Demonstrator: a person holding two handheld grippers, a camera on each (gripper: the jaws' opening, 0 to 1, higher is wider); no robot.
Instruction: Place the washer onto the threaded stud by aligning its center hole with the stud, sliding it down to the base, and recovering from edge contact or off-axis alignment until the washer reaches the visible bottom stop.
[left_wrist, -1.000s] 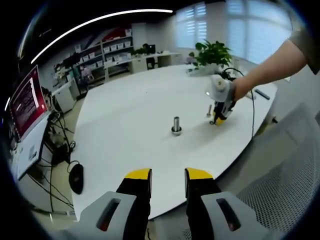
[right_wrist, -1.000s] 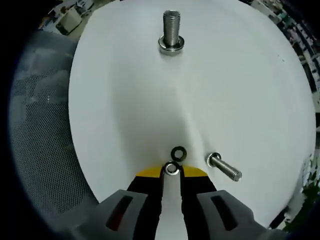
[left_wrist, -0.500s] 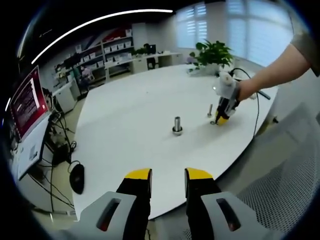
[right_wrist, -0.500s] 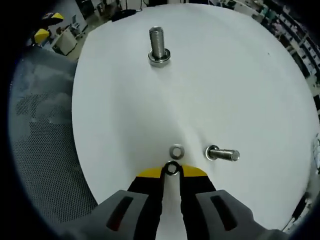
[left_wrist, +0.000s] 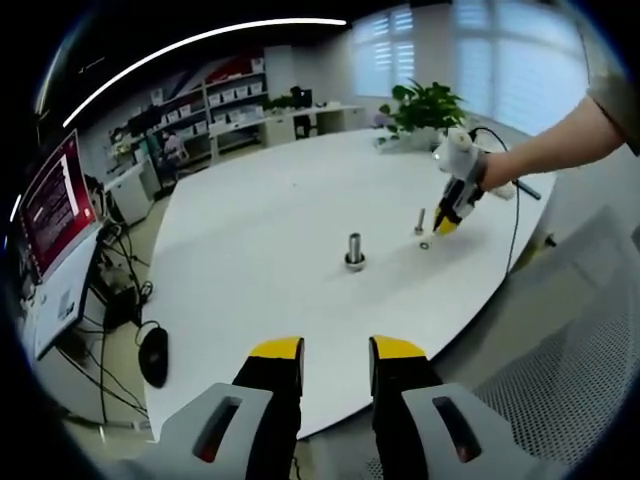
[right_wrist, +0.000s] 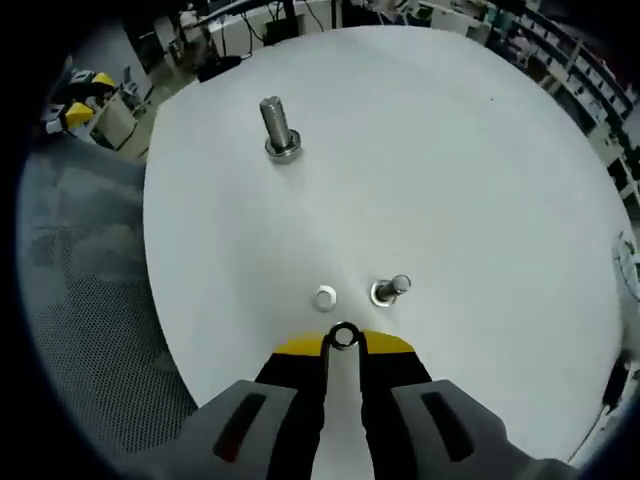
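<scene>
My right gripper (right_wrist: 343, 340) is shut on a small steel washer (right_wrist: 343, 336), held edge-up between its yellow tips above the white table (right_wrist: 470, 160). The upright threaded stud (right_wrist: 276, 128) stands on its base farther off, up and left. A second washer (right_wrist: 325, 297) lies flat on the table just beyond the tips, with a loose bolt (right_wrist: 390, 289) lying beside it. In the left gripper view, my left gripper (left_wrist: 336, 352) is open near the table's edge; the stud (left_wrist: 354, 250) stands mid-table and the right gripper (left_wrist: 446, 221) hangs above the loose bolt (left_wrist: 420, 220).
A grey mesh chair (right_wrist: 80, 330) borders the table on the left. In the left gripper view a potted plant (left_wrist: 425, 105) stands at the table's far side, a red monitor (left_wrist: 55, 215) at left, and a person's arm (left_wrist: 545, 140) reaches in from the right.
The right gripper has risen away from the table with the washer in it, so stud, bolt and flat washer look smaller. The left gripper has not moved.
</scene>
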